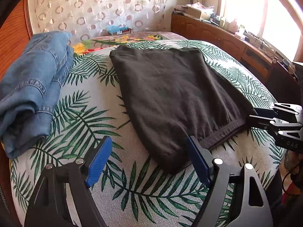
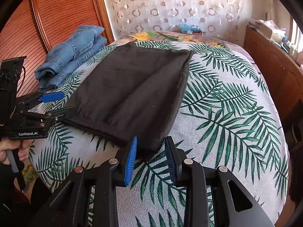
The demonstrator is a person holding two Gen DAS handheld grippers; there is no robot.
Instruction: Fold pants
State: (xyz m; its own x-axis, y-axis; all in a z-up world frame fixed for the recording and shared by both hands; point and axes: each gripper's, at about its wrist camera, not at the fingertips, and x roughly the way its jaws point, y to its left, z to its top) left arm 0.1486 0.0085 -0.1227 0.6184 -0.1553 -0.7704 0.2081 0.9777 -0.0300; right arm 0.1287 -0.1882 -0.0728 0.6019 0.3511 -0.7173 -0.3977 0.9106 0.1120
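Observation:
Black pants (image 1: 170,94) (image 2: 136,87) lie folded flat on a bed with a palm-leaf cover (image 1: 132,198) (image 2: 227,113). My left gripper (image 1: 148,140) (image 2: 69,103) stands wide open low over the bed. The pants' near left corner and waistband edge lie between its blue pads (image 1: 98,160), which do not press on the cloth. My right gripper (image 2: 151,139) (image 1: 252,113) is open by a narrower gap, astride the pants' near right corner. Leaf pattern shows between its pads (image 2: 130,162), and neither pad presses on the cloth.
Folded blue jeans (image 1: 34,87) (image 2: 73,53) sit on the bed's far left by a wooden slatted door (image 2: 66,9). A wooden cabinet (image 1: 217,34) with clutter runs along the right under a bright window. A hand (image 2: 11,147) holds the left gripper's handle.

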